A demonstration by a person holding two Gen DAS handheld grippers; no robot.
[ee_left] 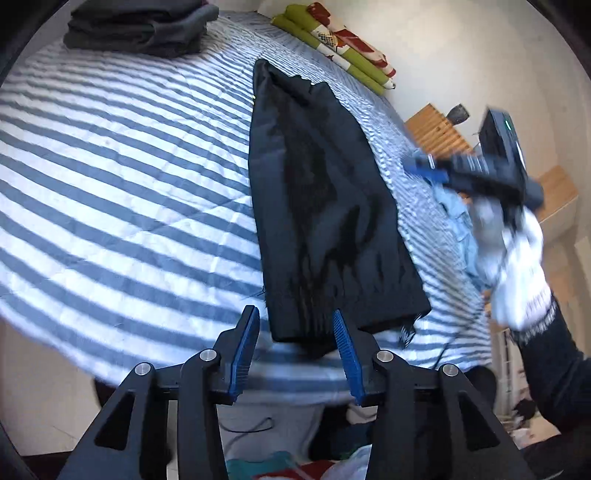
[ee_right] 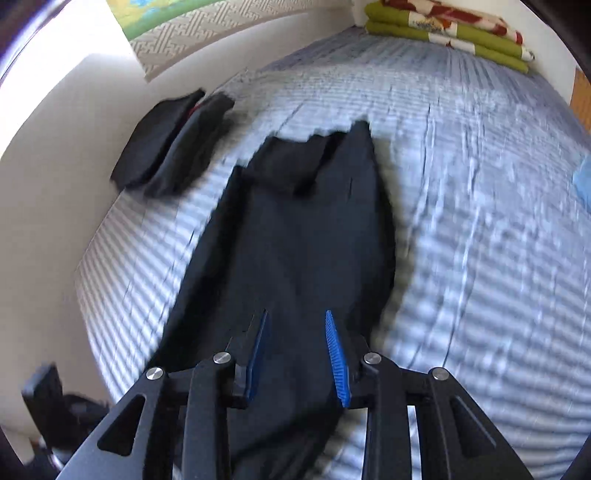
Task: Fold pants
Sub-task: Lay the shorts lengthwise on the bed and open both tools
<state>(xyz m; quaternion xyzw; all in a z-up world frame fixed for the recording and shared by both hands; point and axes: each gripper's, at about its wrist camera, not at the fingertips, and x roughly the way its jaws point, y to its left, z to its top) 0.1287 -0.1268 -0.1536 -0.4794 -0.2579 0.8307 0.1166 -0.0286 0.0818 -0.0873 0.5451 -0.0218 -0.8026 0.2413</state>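
Note:
Dark navy pants (ee_left: 321, 206) lie folded lengthwise in a long strip on the blue-and-white striped bed (ee_left: 110, 166). My left gripper (ee_left: 295, 314) hovers at the strip's near end. Its blue pads stand apart and do not press the cloth. In the right wrist view the pants (ee_right: 295, 236) run away from me, waist end far. My right gripper (ee_right: 296, 314) hangs over them with its jaws apart and nothing pinched. In the left wrist view the right gripper (ee_left: 421, 166) is a blur to the pants' right, held by a hand in a white glove (ee_left: 517, 258).
A stack of folded dark clothes (ee_left: 140, 27) (ee_right: 173, 147) sits near the wall. A green and red folded blanket (ee_left: 332, 40) (ee_right: 450, 29) lies at the bed's head. Light blue clothing (ee_left: 454, 210) lies at the right edge, with wooden furniture (ee_left: 439, 133) beyond. Loose laundry (ee_left: 280, 465) lies below the bed's near edge.

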